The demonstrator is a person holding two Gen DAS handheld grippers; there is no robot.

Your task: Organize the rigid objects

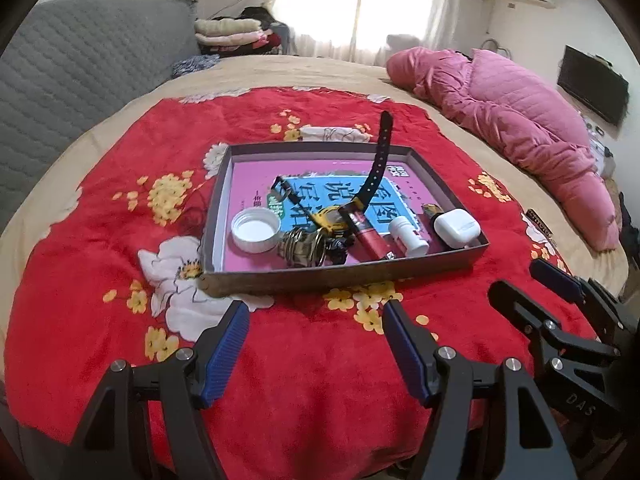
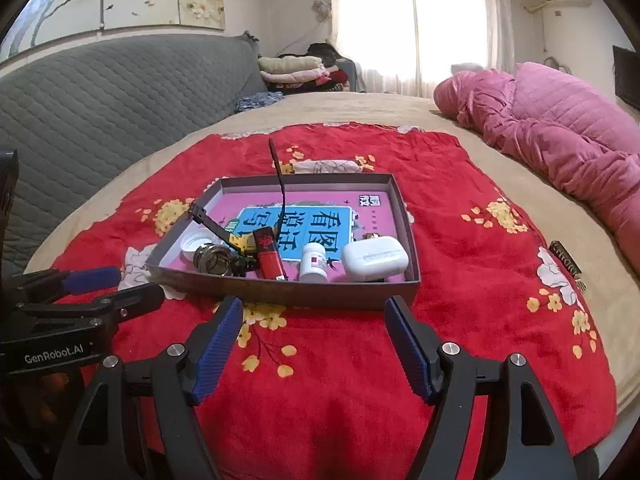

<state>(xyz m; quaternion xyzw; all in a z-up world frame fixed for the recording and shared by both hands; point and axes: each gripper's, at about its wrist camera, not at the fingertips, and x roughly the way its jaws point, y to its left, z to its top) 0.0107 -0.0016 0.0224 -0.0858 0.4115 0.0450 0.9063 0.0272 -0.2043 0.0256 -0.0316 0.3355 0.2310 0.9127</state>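
A shallow cardboard tray (image 1: 340, 278) sits on a red flowered blanket (image 1: 320, 368) spread over a bed, and all the small things lie inside it. Along the tray's near wall, from its left end to its right, are a white bottle cap (image 1: 256, 229), a brass-coloured round fitting (image 1: 301, 247), a yellow watch (image 1: 330, 218) with a black strap (image 1: 382, 152) rising above the far wall, a red tube (image 1: 370, 240), a small white pill bottle (image 1: 408, 236) and a white earbud case (image 1: 457, 227) in the near right corner. They rest on a pink and blue booklet (image 1: 320, 184) lining the tray floor. Near the tray's front wall, above the blanket, the left gripper (image 1: 316, 320) has its blue fingers (image 1: 226, 354) spread wide with nothing between them. The right gripper (image 2: 314, 316) is likewise wide open and empty. A pink quilt (image 1: 520, 128) is heaped well to the tray's right.
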